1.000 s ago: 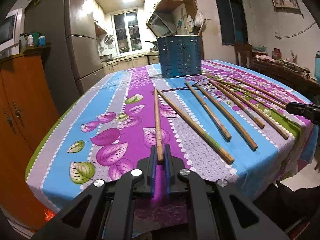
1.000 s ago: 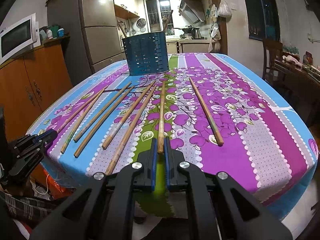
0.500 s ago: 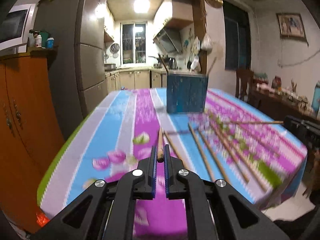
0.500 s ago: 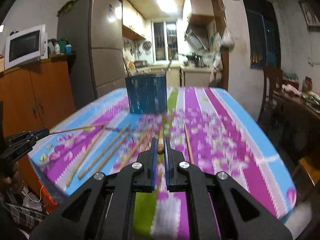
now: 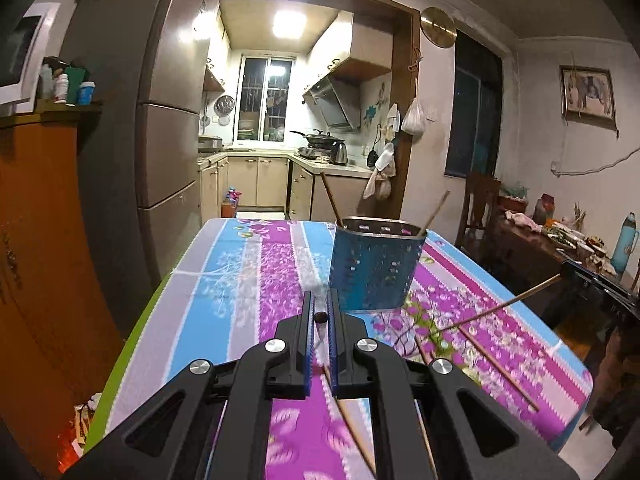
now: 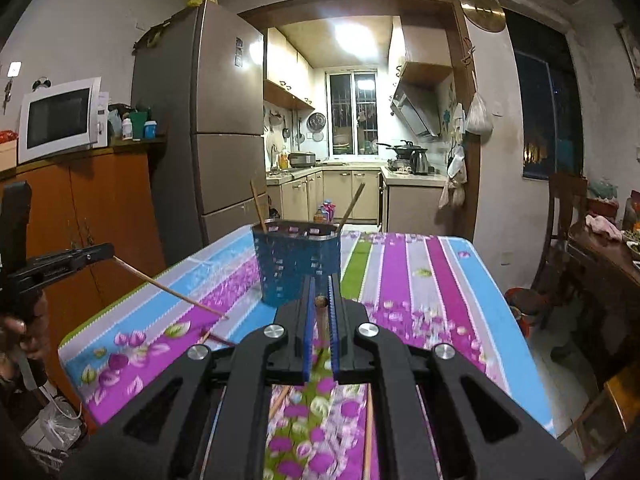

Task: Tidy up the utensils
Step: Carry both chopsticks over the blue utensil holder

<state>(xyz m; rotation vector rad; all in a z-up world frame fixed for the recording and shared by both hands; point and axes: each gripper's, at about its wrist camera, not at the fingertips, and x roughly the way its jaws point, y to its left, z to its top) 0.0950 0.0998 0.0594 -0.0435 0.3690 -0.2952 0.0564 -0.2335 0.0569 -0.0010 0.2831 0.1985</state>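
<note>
My left gripper (image 5: 320, 306) is shut on a wooden chopstick (image 5: 320, 317), seen end-on between the blue pads and lifted off the table. My right gripper (image 6: 321, 300) is shut on another chopstick (image 6: 321, 303), also raised. Each view shows the other gripper out to the side: the right gripper (image 5: 592, 282) with its chopstick (image 5: 500, 305) slanting down, and the left gripper (image 6: 68, 261) with its chopstick (image 6: 168, 290). The blue perforated utensil holder (image 5: 376, 268) (image 6: 296, 268) stands ahead on the table with two chopsticks (image 5: 330, 196) (image 6: 352, 204) leaning in it. Several loose chopsticks (image 5: 496, 360) (image 6: 368, 432) lie on the cloth below.
The table wears a striped floral cloth (image 5: 248, 280) (image 6: 448, 280). An orange cabinet (image 6: 108, 208) with a microwave (image 6: 60, 120) and a tall fridge (image 6: 224, 120) stand to the left. A chair (image 5: 478, 208) and a cluttered side table (image 5: 560, 236) are on the right. A hand (image 6: 16, 336) holds the left tool.
Both grippers have risen from the table edge, each lifting its chopstick off the cloth. The holder now sits closer and lower in both views.
</note>
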